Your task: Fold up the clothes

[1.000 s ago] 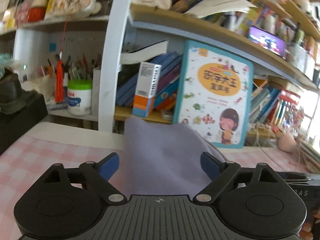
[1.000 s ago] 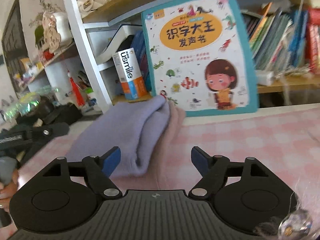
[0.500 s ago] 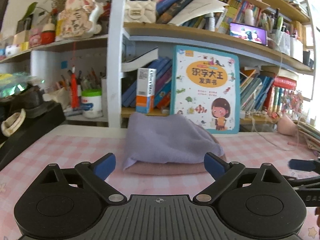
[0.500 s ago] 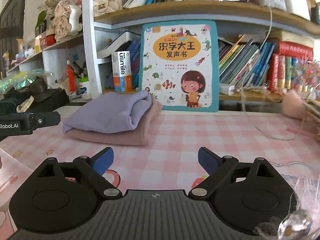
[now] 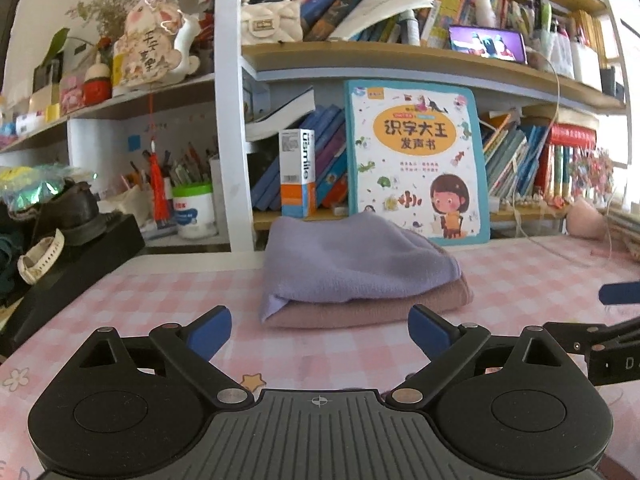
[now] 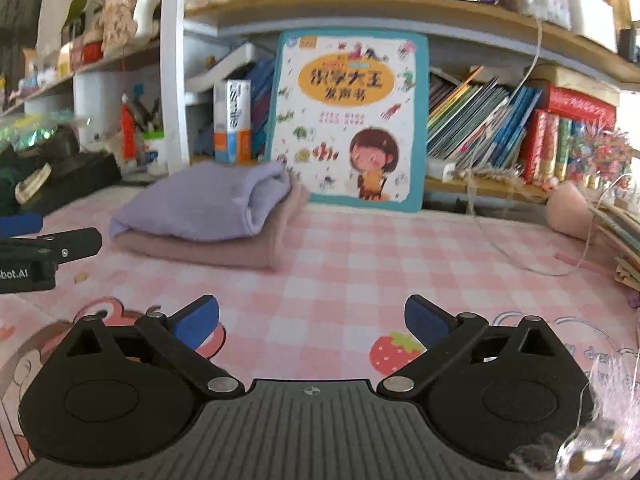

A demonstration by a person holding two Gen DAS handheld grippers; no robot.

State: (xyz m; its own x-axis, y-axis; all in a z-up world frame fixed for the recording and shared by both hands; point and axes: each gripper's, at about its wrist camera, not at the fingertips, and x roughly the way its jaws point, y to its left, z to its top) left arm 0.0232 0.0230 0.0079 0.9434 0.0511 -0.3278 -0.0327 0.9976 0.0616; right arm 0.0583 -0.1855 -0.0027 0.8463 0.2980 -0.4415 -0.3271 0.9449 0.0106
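Note:
A folded lilac garment [image 5: 352,260] [image 6: 204,204] lies on top of a folded dusty-pink one [image 5: 360,308] [image 6: 224,248], stacked on the pink checked table. My left gripper [image 5: 320,330] hangs open a short way in front of the stack, nothing between its blue pads. My right gripper [image 6: 312,320] sits to the right of the stack and further back from it; its jaws are opening, with only bare tablecloth between them. Each gripper's tip shows at the edge of the other's view.
A large children's book [image 5: 416,160] leans against the crowded bookshelf just behind the stack. A black box with a shoe on it [image 5: 68,248] stands at the table's left. A pink pouch [image 6: 568,212] and a thin white cable [image 6: 520,256] lie at the right.
Both grippers have drawn back from the folded stack, which was close between their fingers and now lies apart on the table. The right jaws stand wider than before.

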